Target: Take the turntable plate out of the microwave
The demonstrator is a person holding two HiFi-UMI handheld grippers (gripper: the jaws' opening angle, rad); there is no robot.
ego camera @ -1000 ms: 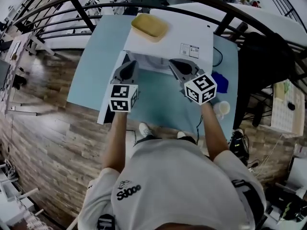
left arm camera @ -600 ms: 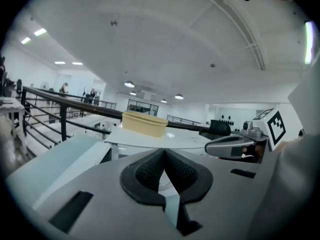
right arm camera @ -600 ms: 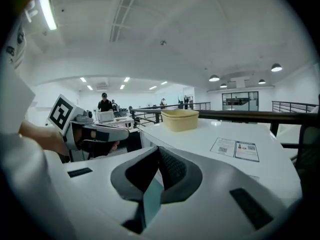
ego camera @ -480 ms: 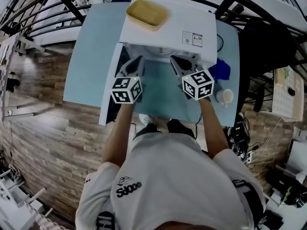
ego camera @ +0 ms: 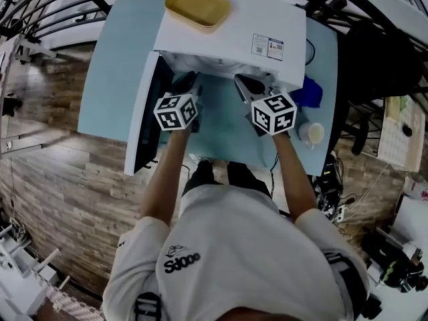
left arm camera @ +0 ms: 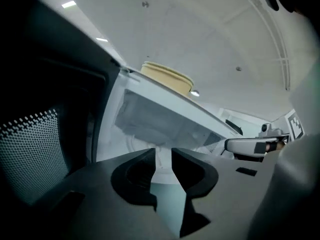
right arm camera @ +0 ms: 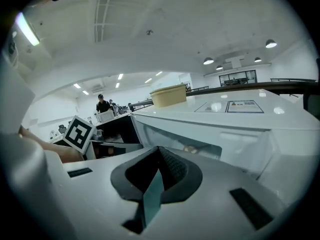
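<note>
The white microwave (ego camera: 231, 35) stands on a light blue table with its door (ego camera: 144, 119) swung open to the left. In the left gripper view I look into the cavity, where the pale rim of the turntable plate (left arm camera: 142, 145) shows faintly on its floor. My left gripper (ego camera: 188, 80) (left arm camera: 163, 156) is at the cavity mouth. Its jaws have just been opening and stand apart with nothing between them. My right gripper (ego camera: 244, 82) (right arm camera: 159, 151) is beside it at the opening's right side, shut and empty.
A yellow tray (ego camera: 198, 5) lies on top of the microwave. To the right of the microwave are a blue object (ego camera: 306, 92) and a white cup (ego camera: 312, 134). The open door's mesh window (left arm camera: 30, 144) stands close on the left gripper's left.
Both grippers have sunk and moved forward to the microwave's opening. The left gripper has rolled, and its jaws now stand apart.
</note>
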